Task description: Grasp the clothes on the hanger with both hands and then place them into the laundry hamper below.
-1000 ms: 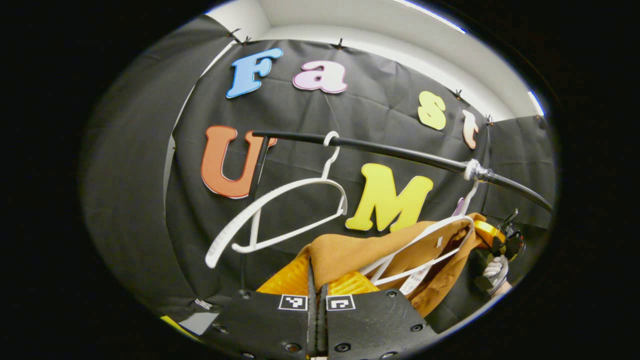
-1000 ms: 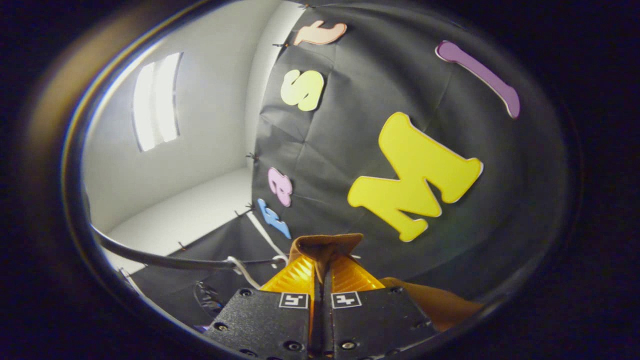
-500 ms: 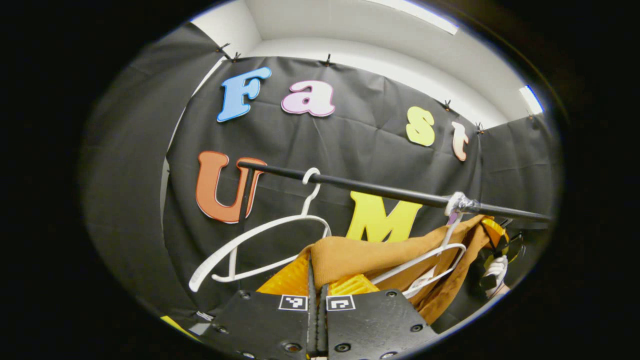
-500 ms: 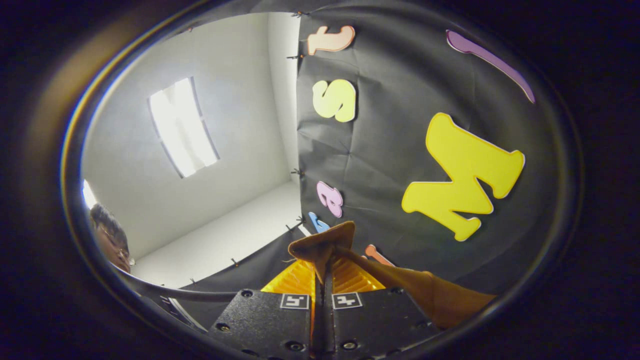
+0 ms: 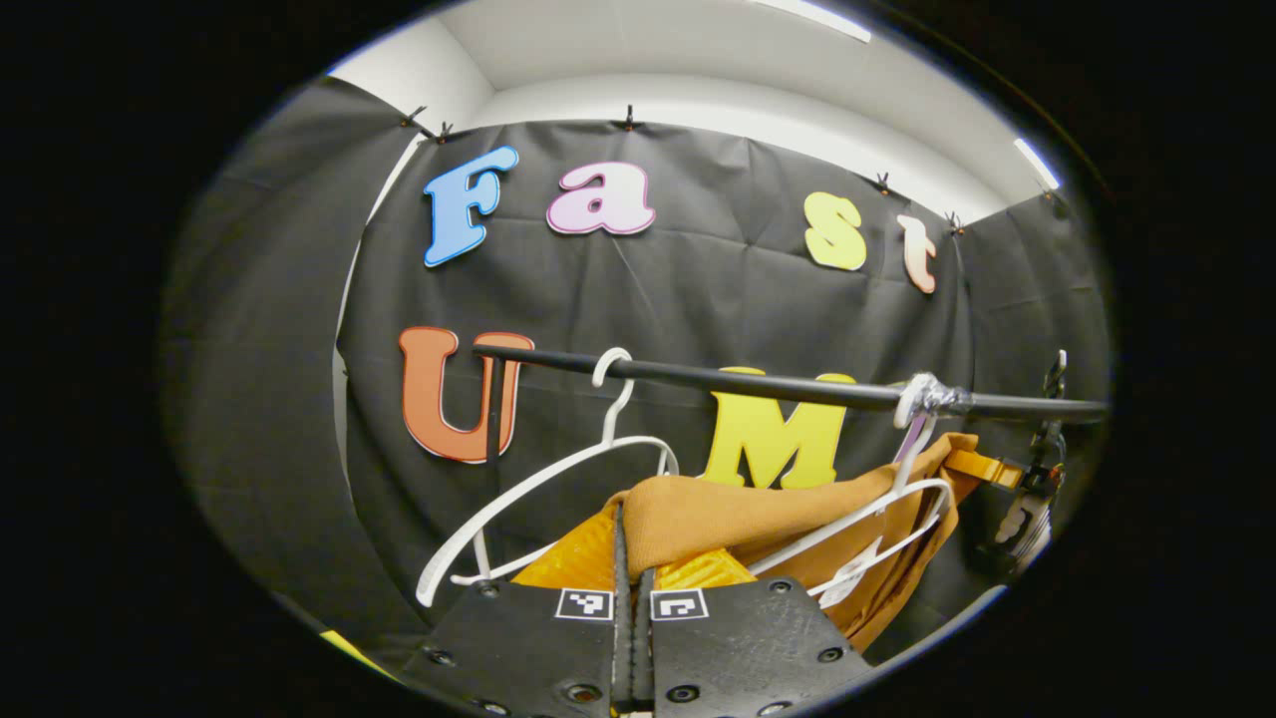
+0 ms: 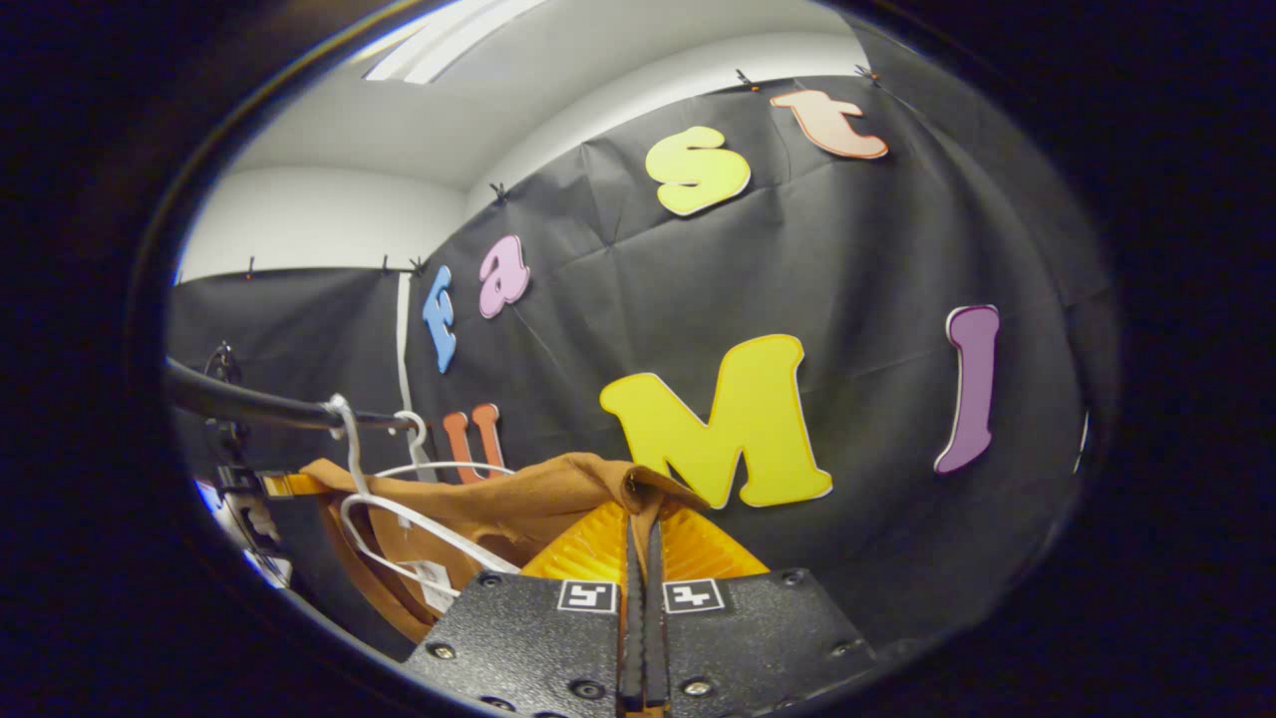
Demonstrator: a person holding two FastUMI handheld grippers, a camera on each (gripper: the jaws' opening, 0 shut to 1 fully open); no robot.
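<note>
Both grippers, left [image 5: 632,558] and right [image 6: 643,543], are pinched closed on a brown garment [image 5: 743,519] stretched between them (its white hanger [image 5: 877,514] hooks the black rail [image 5: 778,387] above).

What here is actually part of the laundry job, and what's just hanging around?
Part of the job:
- brown garment, pinched at both ends
- left gripper and right gripper, each shut on it
- white hanger that it is draped around

Just there:
- empty white hanger
- black rail
</note>
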